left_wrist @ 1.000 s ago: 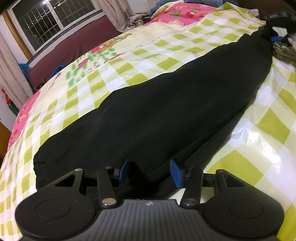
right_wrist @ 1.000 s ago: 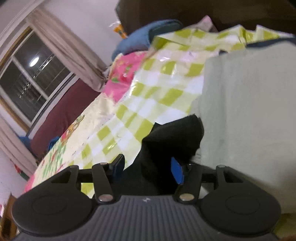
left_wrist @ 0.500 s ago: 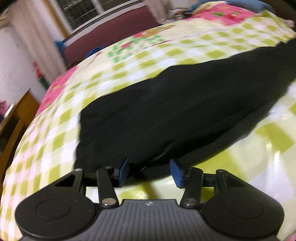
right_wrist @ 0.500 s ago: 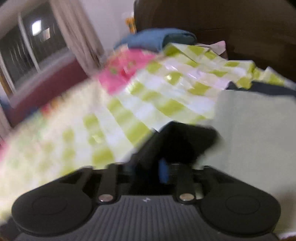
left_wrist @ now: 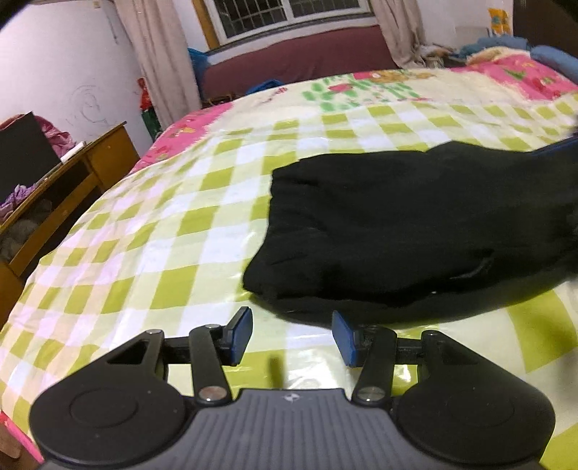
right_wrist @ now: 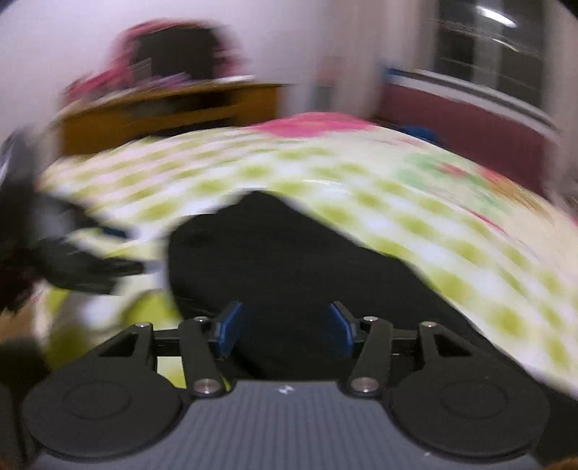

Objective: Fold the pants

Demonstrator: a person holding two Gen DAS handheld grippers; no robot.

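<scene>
The black pants (left_wrist: 415, 231) lie doubled over on the bed (left_wrist: 173, 231), which wears a green-and-white checked cover, with a thicker layer on top and a lower edge showing beneath along the near side. The left claw (left_wrist: 292, 334) hangs just off the pants' near edge, its 2 blue pads (left_wrist: 241, 334) spread apart with only the cover between them, gripping nothing. In the right wrist view, heavily blurred, the right claw (right_wrist: 283, 330) sits over the pants (right_wrist: 289, 260), its pads (right_wrist: 227, 327) also spread wide, dark cloth filling the gap between them; whether the cloth touches either pad I cannot tell. A dark blurred shape (right_wrist: 72, 260) lies to the left of the pants there. Beyond the bed stand a wooden desk (left_wrist: 68, 180), curtains (left_wrist: 159, 54) and a window (left_wrist: 289, 14)
</scene>
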